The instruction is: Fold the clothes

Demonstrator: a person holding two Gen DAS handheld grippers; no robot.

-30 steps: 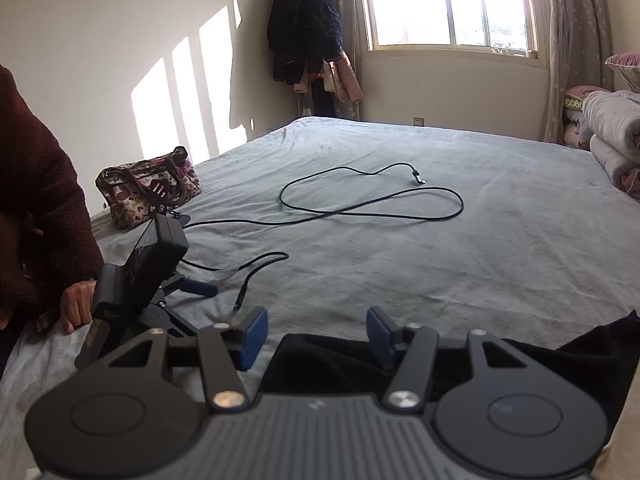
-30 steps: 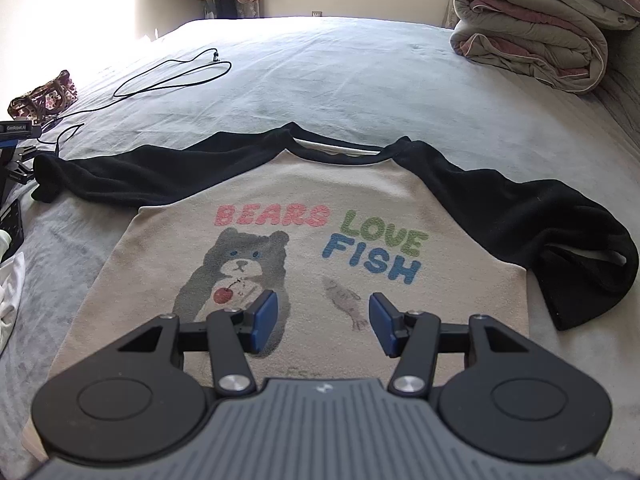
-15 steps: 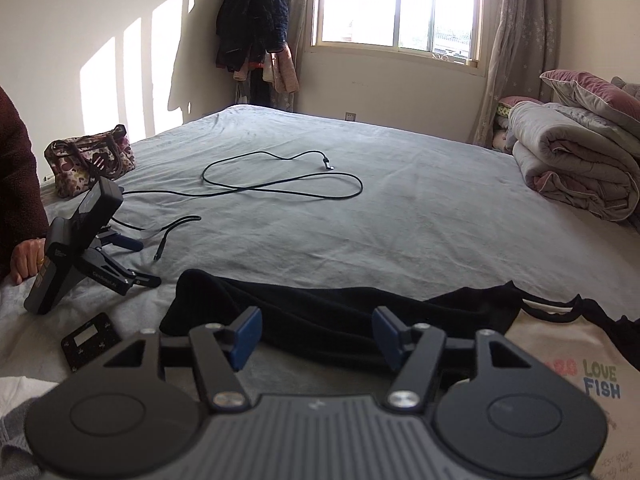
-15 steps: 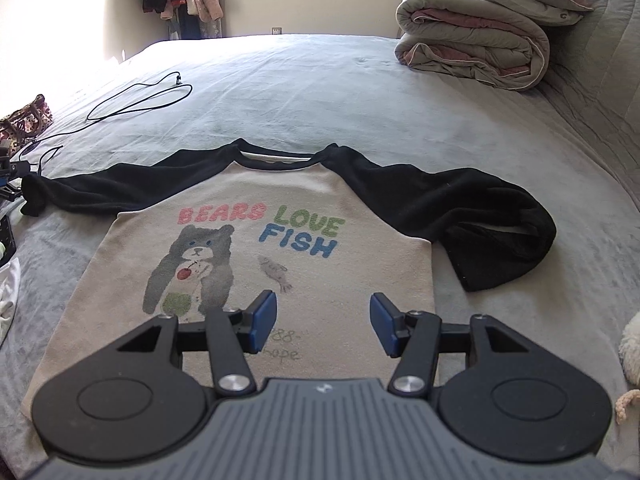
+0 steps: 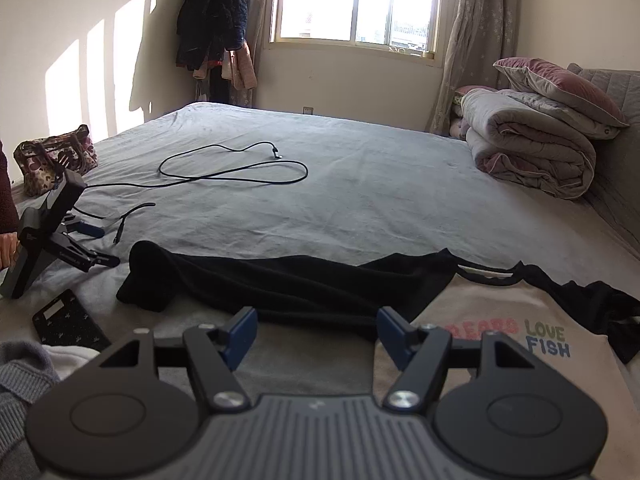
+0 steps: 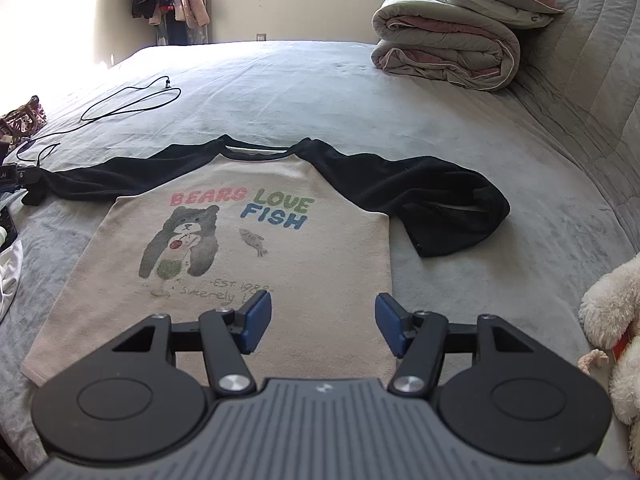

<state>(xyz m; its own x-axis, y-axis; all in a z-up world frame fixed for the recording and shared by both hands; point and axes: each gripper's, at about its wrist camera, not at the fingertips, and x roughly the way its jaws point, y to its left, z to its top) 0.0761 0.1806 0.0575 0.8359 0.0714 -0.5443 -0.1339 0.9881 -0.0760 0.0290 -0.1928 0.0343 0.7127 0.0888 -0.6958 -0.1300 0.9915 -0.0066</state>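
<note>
I see the shirt (image 6: 248, 264) lying flat and face up on the bed (image 6: 320, 92), beige body with a bear print and the words BEARS LOVE FISH, collar pointing toward the window (image 5: 352, 4). Its left black sleeve (image 5: 280, 284) stretches straight out from the shirt; its right black sleeve (image 6: 444, 204) is bent back beside the body.

Right gripper (image 6: 323, 322) hangs over the shirt's hem near its right edge, jaws opening, nothing between them. Left gripper (image 5: 316, 334) hangs just short of the left sleeve, jaws also opening, nothing gripped.

Beyond the shirt's collar a black cable (image 5: 236, 168) loops on the bed. Past the left cuff stand a black device on a stand (image 5: 40, 228), a dark flat card (image 5: 68, 320) and a patterned bag (image 5: 52, 160). A folded quilt (image 6: 448, 48) sits well beyond the right sleeve; a white plush toy (image 6: 612, 320) lies right of the hem.
</note>
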